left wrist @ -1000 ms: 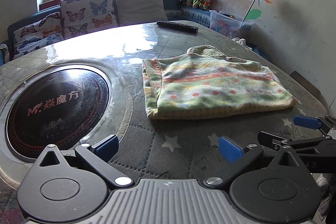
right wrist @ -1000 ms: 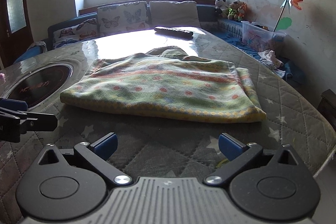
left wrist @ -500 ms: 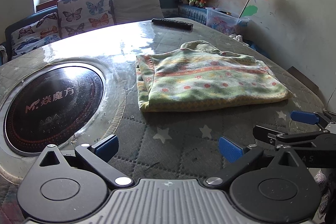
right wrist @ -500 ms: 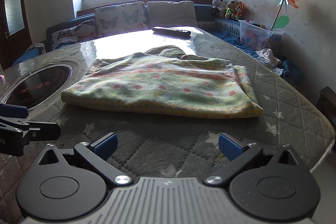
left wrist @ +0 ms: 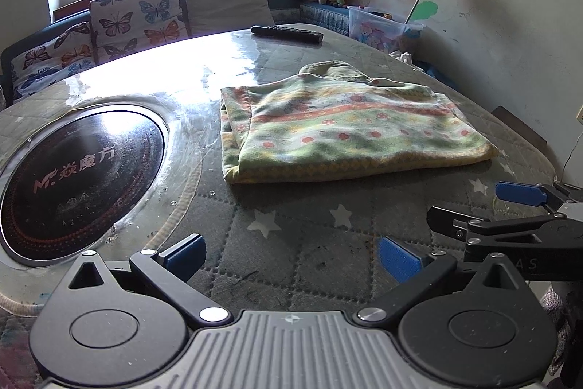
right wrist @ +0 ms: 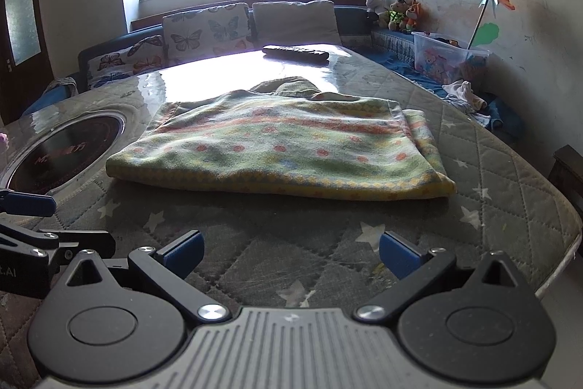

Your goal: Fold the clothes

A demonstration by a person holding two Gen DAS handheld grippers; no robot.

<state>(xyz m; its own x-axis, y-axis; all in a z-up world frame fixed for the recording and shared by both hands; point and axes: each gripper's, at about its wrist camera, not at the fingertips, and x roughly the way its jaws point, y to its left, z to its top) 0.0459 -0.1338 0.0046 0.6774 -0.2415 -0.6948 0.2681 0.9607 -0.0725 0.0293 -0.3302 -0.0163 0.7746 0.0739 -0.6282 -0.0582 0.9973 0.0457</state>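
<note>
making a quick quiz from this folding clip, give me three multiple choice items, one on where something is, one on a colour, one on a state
1. Where does the remote control lie?
A. on the table's far side, beyond the garment
B. on the garment
C. inside the round cooktop

2. What colour are the gripper finger pads?
A. red
B. blue
C. white

3. What state is the garment in?
A. hanging from a gripper
B. spread out flat
C. folded, lying free on the table

Answers:
1 A, it sits past the garment, near the cushions.
2 B, blue pads show in both views.
3 C, doubled layers show at its edge; left gripper and right gripper are open and empty.
</note>
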